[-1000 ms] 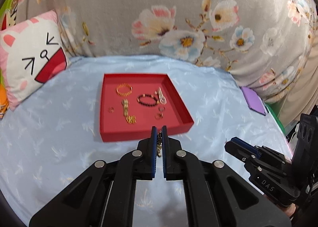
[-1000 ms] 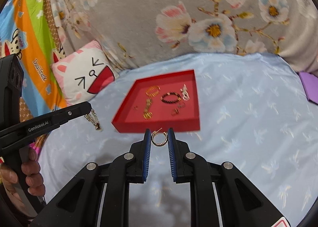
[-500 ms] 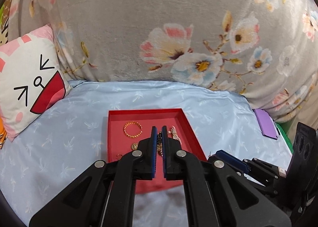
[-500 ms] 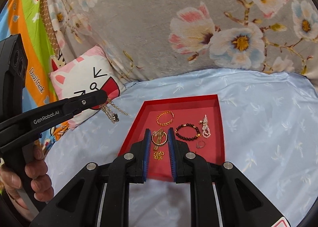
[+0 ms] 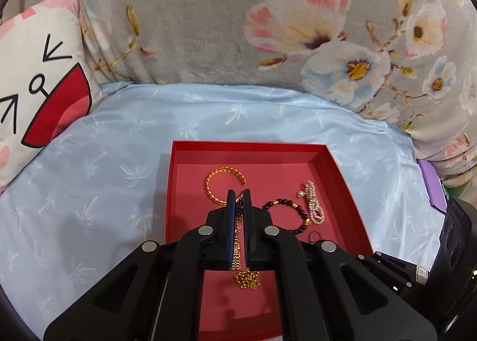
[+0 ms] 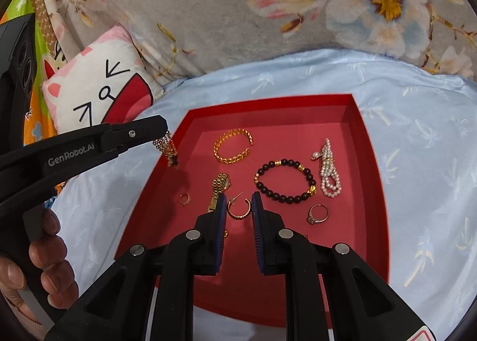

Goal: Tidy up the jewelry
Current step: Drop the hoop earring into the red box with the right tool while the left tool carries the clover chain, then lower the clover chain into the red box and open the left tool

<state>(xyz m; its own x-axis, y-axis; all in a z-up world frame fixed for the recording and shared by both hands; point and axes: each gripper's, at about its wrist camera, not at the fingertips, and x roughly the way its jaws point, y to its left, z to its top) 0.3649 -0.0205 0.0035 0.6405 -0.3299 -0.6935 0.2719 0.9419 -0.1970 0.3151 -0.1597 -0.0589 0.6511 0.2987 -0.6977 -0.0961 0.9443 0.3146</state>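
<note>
A red tray (image 5: 342, 180) (image 6: 369, 144) lies on the blue sheet, holding a gold cuff (image 5: 222, 183) (image 6: 234, 146), a dark bead bracelet (image 6: 284, 175) (image 5: 287, 214), a pearl piece (image 6: 328, 171), a ring (image 6: 318, 213) and a gold watch band (image 6: 219, 187). My left gripper (image 5: 238, 194) is shut on a gold chain (image 6: 168, 150) that hangs above the tray's left rim. My right gripper (image 6: 239, 199) is over the tray with its jaws parted; a gold hoop earring (image 6: 238, 206) lies between its fingertips.
A cat-face pillow (image 5: 35, 84) (image 6: 98, 90) sits at the left. A grey floral blanket (image 5: 238, 27) rises behind the tray. A purple object (image 5: 432, 186) lies at the right edge of the sheet.
Both grippers moved forward and down over the tray. The right gripper's jaws have parted and the hoop earring now rests in the tray. The left gripper stays shut on the chain.
</note>
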